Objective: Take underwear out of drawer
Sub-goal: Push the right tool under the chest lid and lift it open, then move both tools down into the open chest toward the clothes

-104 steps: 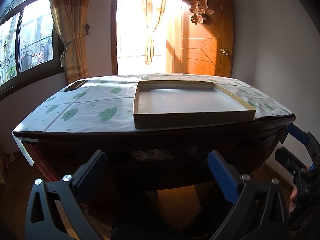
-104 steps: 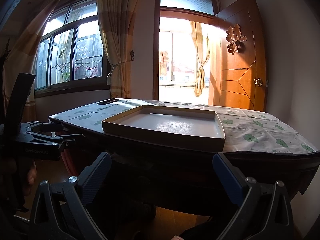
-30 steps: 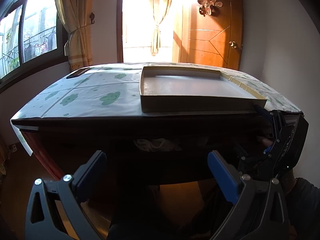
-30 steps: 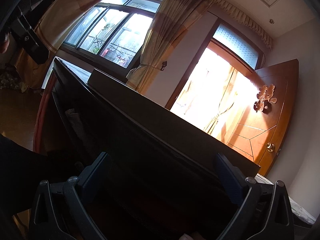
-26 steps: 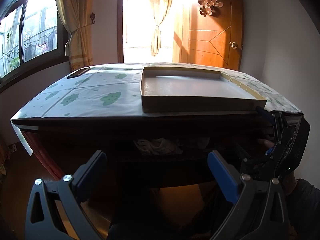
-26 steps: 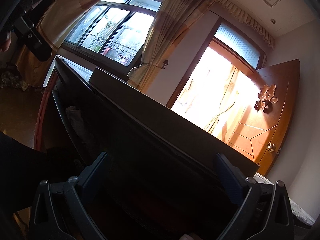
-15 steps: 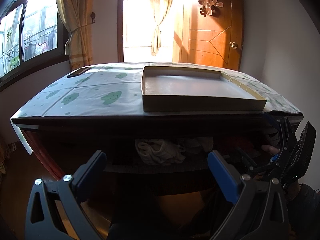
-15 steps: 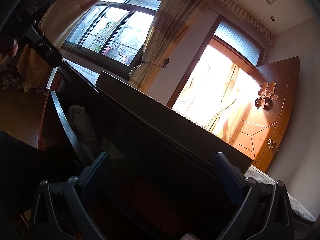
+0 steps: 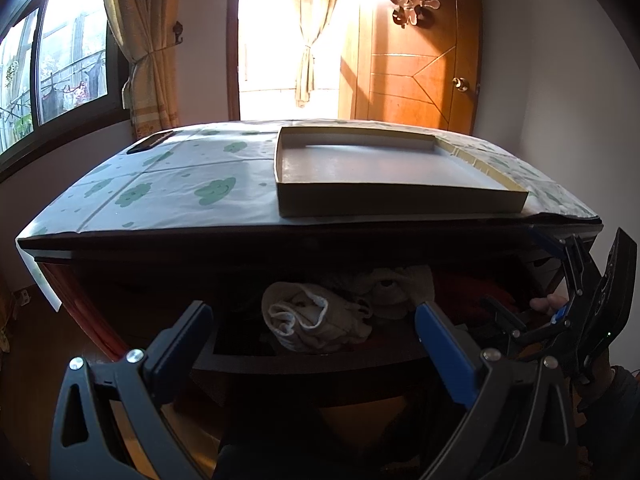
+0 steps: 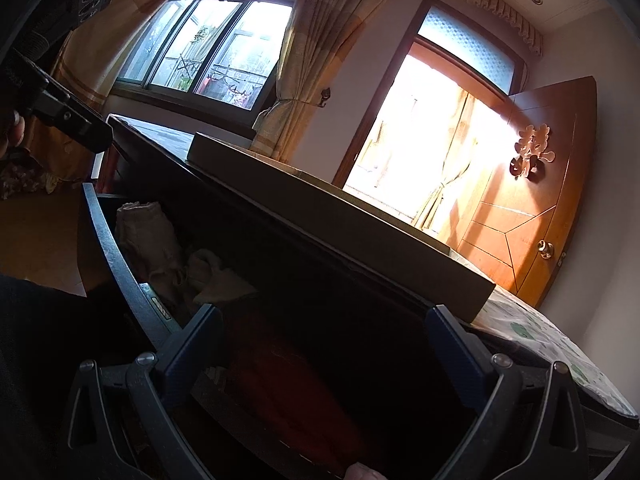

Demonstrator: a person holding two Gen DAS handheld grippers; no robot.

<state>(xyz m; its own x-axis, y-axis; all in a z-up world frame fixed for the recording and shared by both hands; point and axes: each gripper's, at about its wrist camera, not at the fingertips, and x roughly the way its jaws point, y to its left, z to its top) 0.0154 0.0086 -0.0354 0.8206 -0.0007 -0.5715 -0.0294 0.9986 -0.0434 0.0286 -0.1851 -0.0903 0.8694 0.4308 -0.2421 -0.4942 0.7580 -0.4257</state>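
Left wrist view: no brand or label can be read anywhere; the only writing is a gold ornamental character (image 9: pixel 414 2) fixed high on the wooden door (image 9: pixel 416 76), too stylised to make out. The left gripper (image 9: pixel 312 326) is spread wide with nothing between its two blue-padded fingers (image 9: pixel 440 348), hanging in front of the pulled-out drawer (image 9: pixel 320 364) and touching nothing. Inside the drawer lies the underwear (image 9: pixel 316 322), a pale rolled bundle near the middle, with a second pale piece (image 9: pixel 396 284) just behind it and a red garment (image 9: pixel 468 296) to the right: three cloth items that can be counted, though the dark corners may hide more. The right gripper (image 9: pixel 532 328) shows at the right edge, beside the drawer's right end, gripped by a hand (image 9: pixel 548 304); its jaws gape in its own view, empty, above the red cloth. One table (image 9: pixel 160 236) carries one cloud-print cover (image 9: pixel 180 184), one shallow cardboard tray (image 9: pixel 396 200) and one dark flat object (image 9: pixel 150 142) at the far left corner
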